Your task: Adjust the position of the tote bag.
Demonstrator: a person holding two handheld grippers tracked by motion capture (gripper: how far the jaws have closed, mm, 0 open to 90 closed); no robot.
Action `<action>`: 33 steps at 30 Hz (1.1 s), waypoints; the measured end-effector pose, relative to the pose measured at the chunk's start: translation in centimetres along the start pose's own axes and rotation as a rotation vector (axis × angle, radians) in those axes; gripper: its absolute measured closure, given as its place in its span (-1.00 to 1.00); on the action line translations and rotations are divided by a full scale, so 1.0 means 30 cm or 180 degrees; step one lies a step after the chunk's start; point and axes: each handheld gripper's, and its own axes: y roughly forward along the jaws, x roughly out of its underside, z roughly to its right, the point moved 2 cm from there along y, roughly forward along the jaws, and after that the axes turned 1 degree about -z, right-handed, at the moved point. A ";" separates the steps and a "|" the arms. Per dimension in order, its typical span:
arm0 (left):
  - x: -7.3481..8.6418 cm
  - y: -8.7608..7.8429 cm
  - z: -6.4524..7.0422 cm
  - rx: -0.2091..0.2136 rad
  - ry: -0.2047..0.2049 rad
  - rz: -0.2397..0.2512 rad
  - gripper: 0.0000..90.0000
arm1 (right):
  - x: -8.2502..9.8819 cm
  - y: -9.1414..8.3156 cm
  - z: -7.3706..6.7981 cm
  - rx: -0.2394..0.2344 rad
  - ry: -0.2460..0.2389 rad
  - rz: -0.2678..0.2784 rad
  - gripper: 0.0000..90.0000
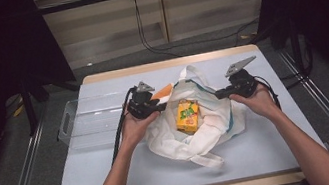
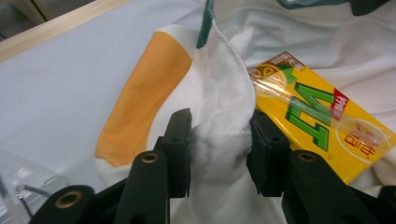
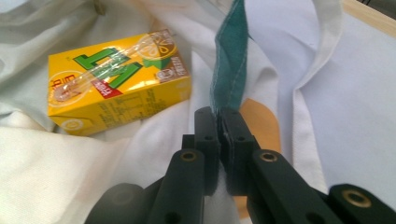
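The white cloth bag (image 1: 208, 125) is pinched at its rim by both the left hand-held gripper (image 2: 219, 140) and the right hand-held gripper (image 3: 218, 123); a yellow drink carton (image 1: 187, 116) is seen inside it.

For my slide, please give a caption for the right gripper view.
Right gripper shut on the white bag's green trim, beside a yellow juice box lying inside.
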 end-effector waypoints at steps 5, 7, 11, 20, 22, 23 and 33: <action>-0.004 0.012 -0.037 -0.0134 -0.0186 -0.0125 0.54 | 0.027 0.000 0.044 0.0106 0.0127 -0.0035 0.92; -0.002 0.010 -0.055 -0.0224 -0.0198 -0.0185 0.56 | 0.044 0.007 0.063 0.0135 0.0162 -0.0062 0.92; -0.013 0.026 -0.076 -0.0336 -0.0306 -0.0412 0.58 | 0.081 0.031 0.087 0.0168 0.0202 -0.0177 0.92; -0.013 0.045 -0.067 -0.0354 -0.0239 -0.0491 0.60 | 0.119 0.078 0.083 0.0327 0.0194 -0.0321 0.92; -0.011 0.033 -0.065 -0.0293 -0.0134 -0.0447 0.55 | 0.121 0.069 0.084 0.0281 0.0204 -0.0220 0.89; -0.009 0.033 -0.057 -0.0269 -0.0234 -0.0313 0.50 | 0.123 0.064 0.085 0.0240 0.0221 -0.0172 0.86; 0.013 -0.052 -0.026 -0.0183 -0.0016 -0.0003 -0.09 | 0.075 -0.030 0.027 0.0068 0.0121 0.0174 0.27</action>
